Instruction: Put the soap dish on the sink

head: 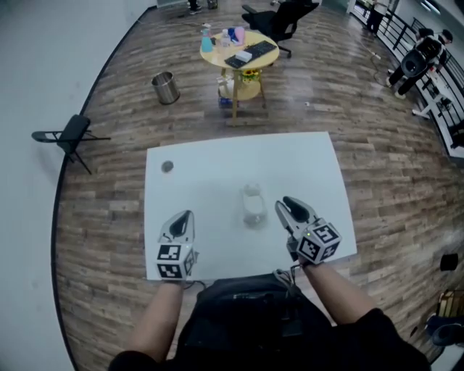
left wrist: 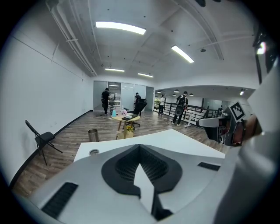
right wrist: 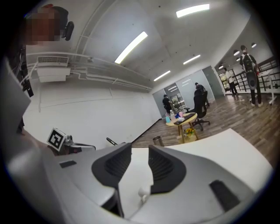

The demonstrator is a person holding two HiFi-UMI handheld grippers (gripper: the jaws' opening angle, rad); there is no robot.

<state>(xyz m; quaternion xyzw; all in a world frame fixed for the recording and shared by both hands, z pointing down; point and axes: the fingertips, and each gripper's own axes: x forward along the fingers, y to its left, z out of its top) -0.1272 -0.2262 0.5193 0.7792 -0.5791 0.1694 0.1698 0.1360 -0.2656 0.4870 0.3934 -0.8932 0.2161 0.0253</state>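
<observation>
A clear soap dish [head: 253, 206] lies near the middle of the white tabletop [head: 217, 163]. A small round grey disc [head: 167, 167] sits at the table's far left corner and also shows as the disc [left wrist: 93, 152] past the left jaws. My left gripper [head: 188, 215] hovers over the near left part of the table, left of the dish; its jaws [left wrist: 139, 147] meet at the tips with nothing in them. My right gripper [head: 288, 203] hangs just right of the dish, apart from it. Its jaws [right wrist: 140, 147] stand apart, with only the tabletop showing between them.
Beyond the table stand a round yellow table [head: 239, 49] with bottles and a keyboard, a metal bin [head: 165, 88], a black folding chair [head: 71, 134] at the left wall and an office chair [head: 279, 18]. People stand by a railing at the far right [head: 420, 54].
</observation>
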